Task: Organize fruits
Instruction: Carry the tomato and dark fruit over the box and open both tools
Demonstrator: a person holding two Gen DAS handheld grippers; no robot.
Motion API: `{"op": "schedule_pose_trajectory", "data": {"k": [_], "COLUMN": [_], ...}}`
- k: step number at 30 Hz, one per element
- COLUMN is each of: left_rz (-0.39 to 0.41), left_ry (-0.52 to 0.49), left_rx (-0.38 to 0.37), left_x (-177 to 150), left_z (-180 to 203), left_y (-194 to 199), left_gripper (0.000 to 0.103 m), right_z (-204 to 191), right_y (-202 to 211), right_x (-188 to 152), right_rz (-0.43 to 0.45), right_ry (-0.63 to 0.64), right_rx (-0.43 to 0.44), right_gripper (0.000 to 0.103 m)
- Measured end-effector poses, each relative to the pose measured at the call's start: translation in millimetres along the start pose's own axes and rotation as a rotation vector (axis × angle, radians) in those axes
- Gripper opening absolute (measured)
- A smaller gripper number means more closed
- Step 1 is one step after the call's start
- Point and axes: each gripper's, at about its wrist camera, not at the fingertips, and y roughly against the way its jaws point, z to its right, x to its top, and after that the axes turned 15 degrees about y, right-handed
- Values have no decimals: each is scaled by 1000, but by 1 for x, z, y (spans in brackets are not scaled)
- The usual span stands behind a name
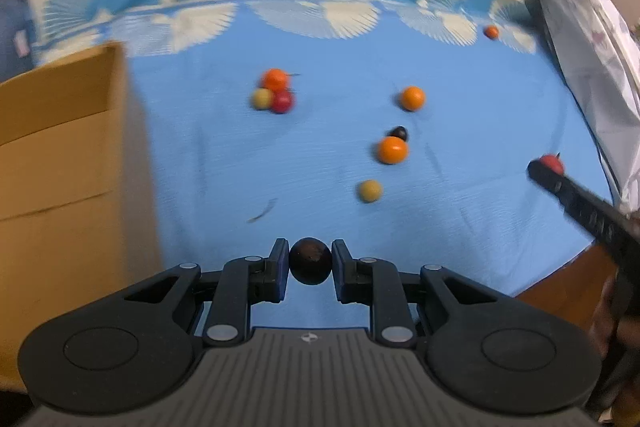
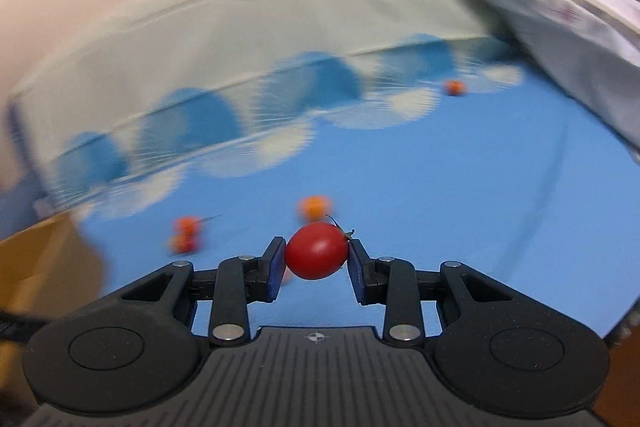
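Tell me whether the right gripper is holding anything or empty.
Holding. The right gripper is shut on a red tomato: both blue pads press its sides and it sits clear above the blue cloth.

Cut off by the left edge, cardboard box (image 1: 60, 163); beside it, smeared by motion, blurred fruit cluster (image 2: 185, 235); far from it, too small to identify, tiny orange fruit (image 1: 491, 32).
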Motion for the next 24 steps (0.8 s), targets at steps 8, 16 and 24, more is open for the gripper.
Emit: {"op": "schedule_pose_trajectory", "data": {"k": [8, 16, 24], "left_rz": [39, 130, 197], "left_ry": [99, 258, 359], "left_rx": [84, 79, 113], "left_x": [-21, -36, -52], "left_z": [-82, -155, -198], "left_y": [85, 148, 182], "left_gripper": [25, 25, 25], "right_z": [-118, -206, -240], "right_y": [63, 101, 120], "right_x": [6, 12, 18], "right_rz": [-32, -22, -6], "right_ry": [93, 231, 301], "right_rx": [280, 433, 480], "right_gripper": [35, 35, 35]}}
